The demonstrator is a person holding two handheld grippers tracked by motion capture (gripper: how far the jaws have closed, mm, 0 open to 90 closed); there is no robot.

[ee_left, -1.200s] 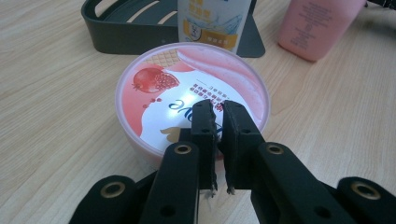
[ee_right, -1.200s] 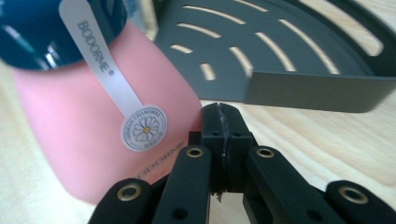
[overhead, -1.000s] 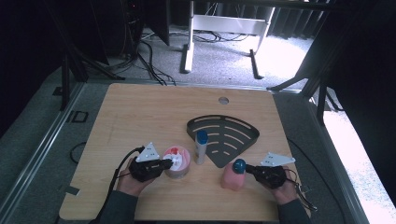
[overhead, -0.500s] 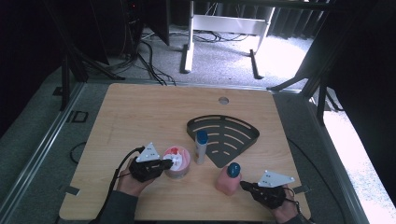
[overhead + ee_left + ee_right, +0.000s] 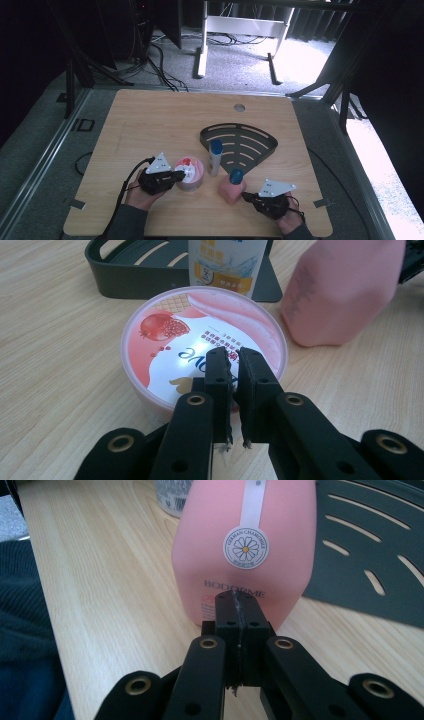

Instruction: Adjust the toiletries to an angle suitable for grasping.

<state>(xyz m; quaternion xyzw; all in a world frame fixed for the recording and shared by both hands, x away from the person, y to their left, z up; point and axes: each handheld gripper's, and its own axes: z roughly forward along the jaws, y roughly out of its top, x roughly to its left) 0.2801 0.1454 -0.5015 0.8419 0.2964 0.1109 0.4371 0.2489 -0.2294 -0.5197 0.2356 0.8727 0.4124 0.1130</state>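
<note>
Bottle work comes next, I judge: my right hand-held gripper (image 5: 248,197), jaws pressed together on nothing, sits at the pink bottle's (image 5: 231,188) four o'clock, tips just short of its lower face. I'd spread the jaws first, then close around the body low down so it stays upright. My left hand-held gripper (image 5: 181,175), nearly closed and empty, hovers over the pink jar (image 5: 190,172), lid on, at the bottle's nine o'clock. The black rack (image 5: 250,145) at twelve holds nothing; a white tube (image 5: 215,157) stands upright against its front edge on the surface (image 5: 150,125).
</note>
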